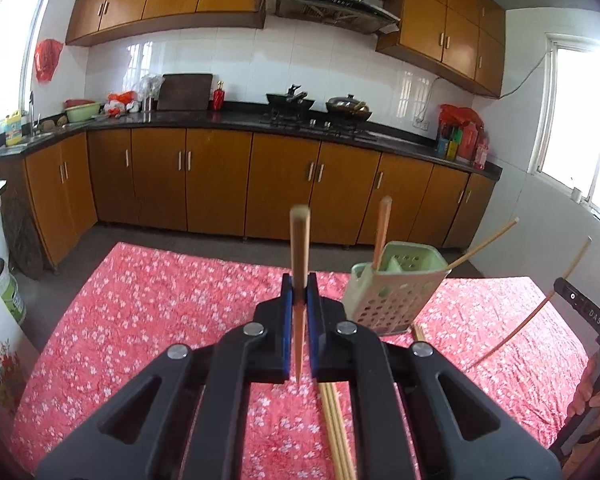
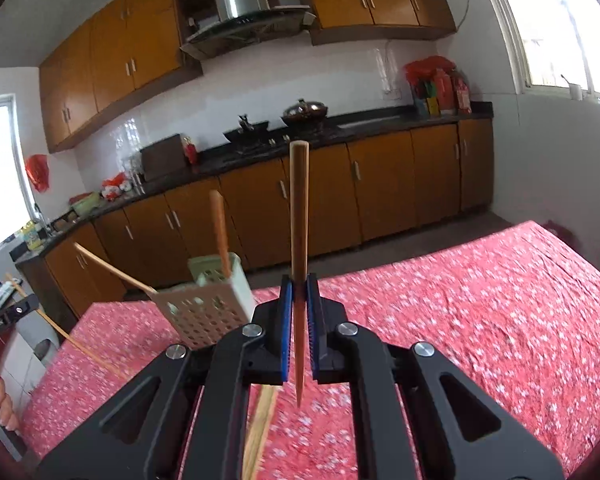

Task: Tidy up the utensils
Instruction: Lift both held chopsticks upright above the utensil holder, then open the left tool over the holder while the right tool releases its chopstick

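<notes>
Holding one chopstick (image 1: 300, 280) in my left gripper (image 1: 300, 292) and another (image 2: 299, 264) in my right gripper (image 2: 299, 292), jaws clamped mid-shaft above the table (image 1: 140, 300); stiff, light, slippery wood. Holder (image 1: 396, 296) stands nearby.

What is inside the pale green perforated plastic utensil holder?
The pale green perforated utensil holder holds one thick wooden chopstick standing upright and a thin bamboo stick leaning out. Their lower ends and the holder's bottom are hidden by its walls.
</notes>
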Tool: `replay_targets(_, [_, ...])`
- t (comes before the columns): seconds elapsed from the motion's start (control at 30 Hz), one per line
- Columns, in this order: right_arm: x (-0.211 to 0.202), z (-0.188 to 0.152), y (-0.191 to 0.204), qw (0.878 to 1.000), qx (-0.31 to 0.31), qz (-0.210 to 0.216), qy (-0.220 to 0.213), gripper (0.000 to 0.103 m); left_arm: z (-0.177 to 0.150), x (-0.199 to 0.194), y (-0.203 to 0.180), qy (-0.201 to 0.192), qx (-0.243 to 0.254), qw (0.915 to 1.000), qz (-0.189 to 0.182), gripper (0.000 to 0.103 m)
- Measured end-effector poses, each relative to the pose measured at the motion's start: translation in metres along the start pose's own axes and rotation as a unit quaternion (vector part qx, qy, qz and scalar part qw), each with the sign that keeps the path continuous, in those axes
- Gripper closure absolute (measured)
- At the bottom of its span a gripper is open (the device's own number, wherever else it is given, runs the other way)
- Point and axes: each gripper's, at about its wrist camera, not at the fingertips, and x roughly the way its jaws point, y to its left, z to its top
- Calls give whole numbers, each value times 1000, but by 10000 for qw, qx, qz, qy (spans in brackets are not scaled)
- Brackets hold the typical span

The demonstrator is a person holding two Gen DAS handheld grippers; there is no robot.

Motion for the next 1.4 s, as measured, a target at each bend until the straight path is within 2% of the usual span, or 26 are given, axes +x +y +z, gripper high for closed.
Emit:
replay_targets(0.23, [-16, 37, 35, 9965, -13, 644, -536, 95, 32, -16, -37, -476, 208, 9983, -255, 95])
replay_targets(0.33, [-18, 49, 49, 9938, -77, 787, -787, 95, 45, -16, -51, -651, 193, 9970, -373, 95])
replay_targets(0.53, [-5, 68, 67, 9891, -238, 778, -1226, 95, 83, -9, -78, -1167, 15, 9919, -497, 95])
replay_targets(0.87, [34, 76, 72, 9880, -72, 585, -1431, 95, 122, 31, -81, -1758, -472, 9832, -164, 95])
replay_targets(0.97, [47, 70, 76, 9893, -145, 509, -1357, 95, 120, 49, -81, -1690, -561, 9838, -189, 95])
replay_targets(1.17, [68, 52, 80, 9942, -255, 465, -933, 95, 103, 91, -81, -1088, -534, 9922, -275, 94])
replay_targets(1.3, [68, 49, 78, 9957, -245, 482, -755, 94, 95, 96, -78, -941, -438, 9944, -189, 87])
replay_targets(1.4, [64, 51, 76, 9959, -225, 457, -744, 89, 91, 89, -74, -958, -392, 9945, -151, 86])
